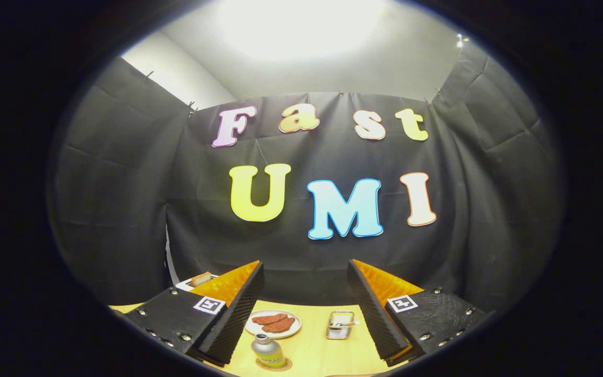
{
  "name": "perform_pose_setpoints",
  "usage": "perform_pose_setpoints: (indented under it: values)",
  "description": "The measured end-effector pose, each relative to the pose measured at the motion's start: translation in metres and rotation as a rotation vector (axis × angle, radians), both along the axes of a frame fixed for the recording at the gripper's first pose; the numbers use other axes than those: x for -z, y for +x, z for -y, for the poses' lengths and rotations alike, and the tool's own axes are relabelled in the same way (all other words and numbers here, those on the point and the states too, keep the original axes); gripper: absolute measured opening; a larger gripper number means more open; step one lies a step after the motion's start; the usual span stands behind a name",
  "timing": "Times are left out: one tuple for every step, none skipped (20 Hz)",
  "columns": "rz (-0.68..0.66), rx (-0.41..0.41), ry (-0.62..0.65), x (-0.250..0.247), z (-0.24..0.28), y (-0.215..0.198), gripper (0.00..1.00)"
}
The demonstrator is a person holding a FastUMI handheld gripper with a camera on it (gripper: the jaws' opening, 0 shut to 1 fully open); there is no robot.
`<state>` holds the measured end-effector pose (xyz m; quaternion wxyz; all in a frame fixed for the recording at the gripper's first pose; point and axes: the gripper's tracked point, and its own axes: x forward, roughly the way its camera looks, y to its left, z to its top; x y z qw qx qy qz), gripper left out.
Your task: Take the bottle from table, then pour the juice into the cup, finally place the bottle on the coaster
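Table (312, 351): pale wood, bears everything.
Gripper (305, 314): fingers wide apart, empty, raised above the table.
Plate (272, 323): far, between the fingers.
Bottle (268, 352): near, standing on the coaster (274, 365); probably rigid, smooth, slippery; grasp mid-body.

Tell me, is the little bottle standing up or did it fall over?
Standing up. The bottle sits upright on a round coaster, cap on top, between the open gripper fingers, which don't touch it.
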<state>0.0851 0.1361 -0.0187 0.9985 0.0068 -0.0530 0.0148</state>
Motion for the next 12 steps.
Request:
perform_pose_setpoints:
  values:
    - [-0.001,-0.002,-0.001,-0.004,0.006,-0.005,0.97]
    - [-0.001,0.003,-0.001,-0.007,0.012,-0.009,0.97]
    - [0.001,0.001,-0.001,-0.008,0.017,-0.011,0.97]
    - [0.0,0.001,-0.002,-0.01,0.021,-0.012,0.97]
    - [-0.004,0.002,-0.004,-0.01,0.025,-0.014,0.97]
    - [-0.011,0.007,-0.007,-0.009,0.03,-0.013,0.97]
    - [-0.018,0.011,-0.007,-0.008,0.036,-0.015,0.97]
    - [-0.024,0.012,-0.001,-0.008,0.04,-0.015,0.97]
    - [-0.027,0.012,0.002,-0.007,0.044,-0.016,0.97]
    - [-0.028,0.016,0.0,-0.006,0.049,-0.016,0.97]
    - [-0.033,0.021,-0.005,-0.003,0.055,-0.016,0.97]
    - [-0.039,0.025,-0.005,0.0,0.06,-0.016,0.97]
